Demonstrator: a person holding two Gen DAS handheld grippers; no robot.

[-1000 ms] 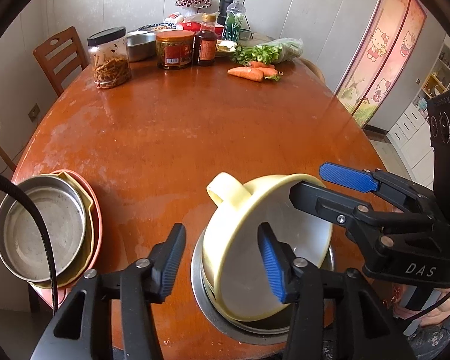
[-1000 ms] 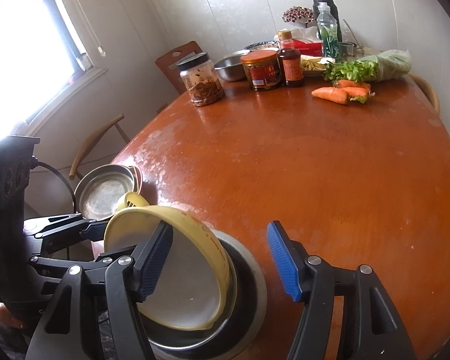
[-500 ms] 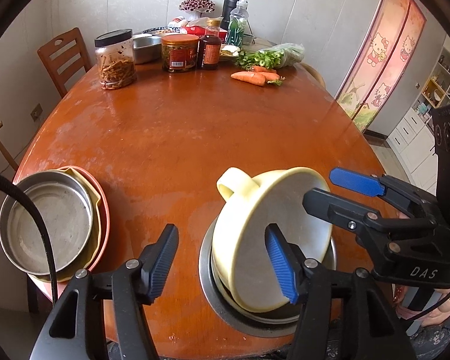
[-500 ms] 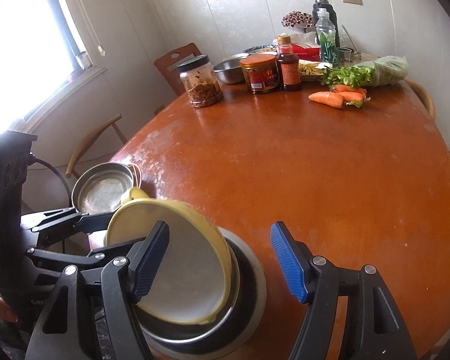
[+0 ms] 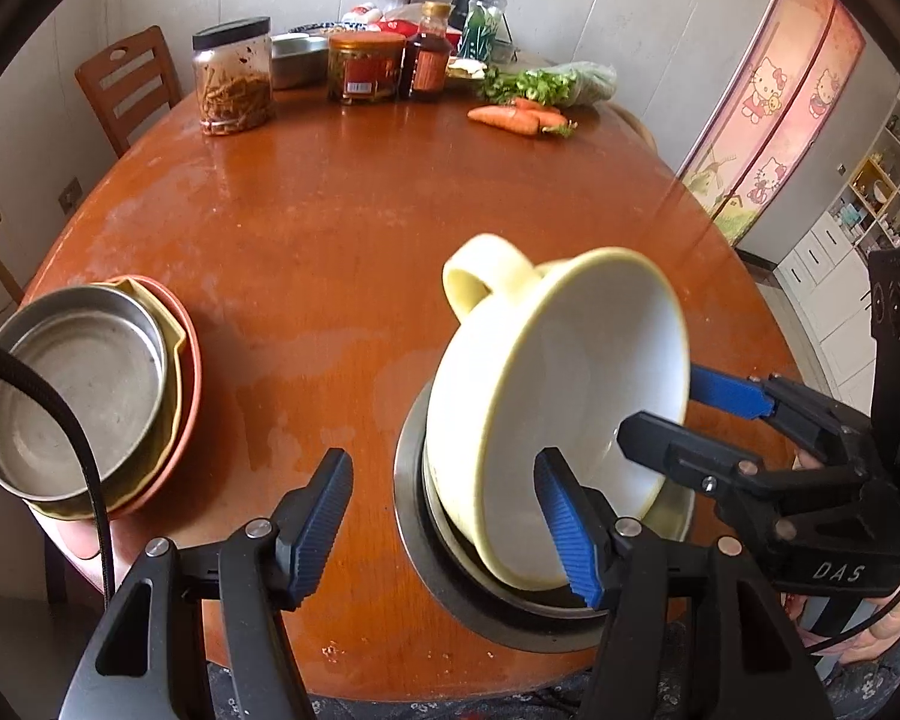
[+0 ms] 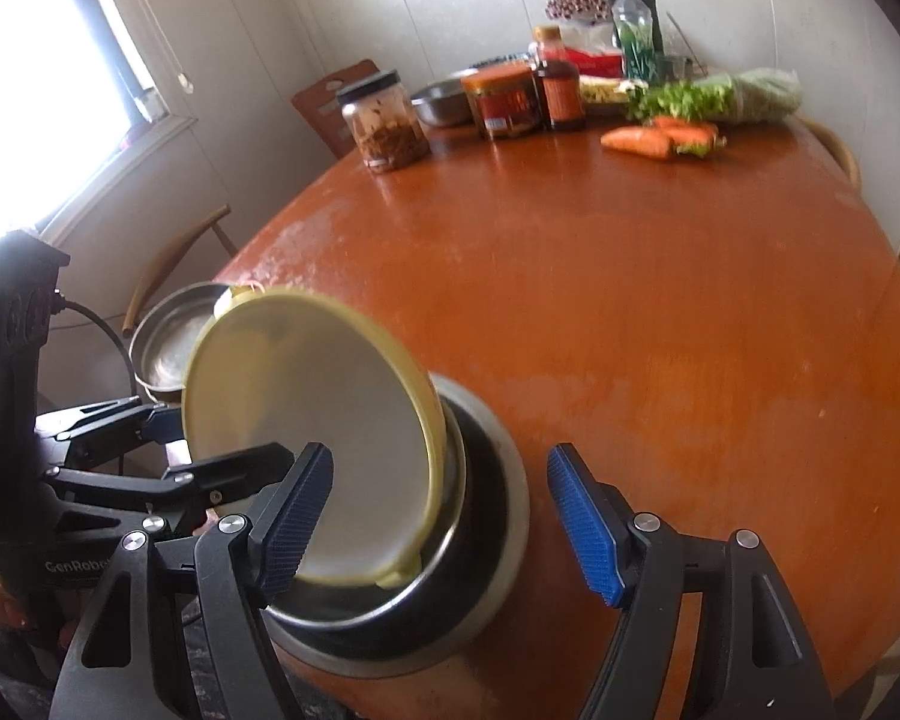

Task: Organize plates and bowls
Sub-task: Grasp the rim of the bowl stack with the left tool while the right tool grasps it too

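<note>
You had the yellow handled bowl [image 5: 558,396] tipped steeply on edge inside the wide steel bowl [image 5: 450,576] at the lower middle of the frame, its lower rim down in the steel one and its loop handle pointing up and away from you. Your left hand-held gripper [image 5: 444,492] was spread wide, with one finger in front of the bowl's white inside and the other out over the bare worktop [image 5: 360,228]. It gripped nothing. Your right hand-held gripper [image 6: 441,480] was also spread wide and clamped on nothing. In the left wrist view it reached in from the right edge with one finger inside the bowl and the blue pad of the other behind the wall. I judged that you were lifting the yellow bowl out so it could be sorted. The pile at the left edge, a steel pan [image 5: 72,396] nested on a yellow dish and an orange plate [image 5: 189,396], seemed its likely home, though I could not be sure. To do this well, you needed to pick one gripper and close it squarely across the wall just below the rim before raising it. A propped bowl would probably slip and clatter back. You also needed to lift it clear of the steel rim before swinging it left.
</note>
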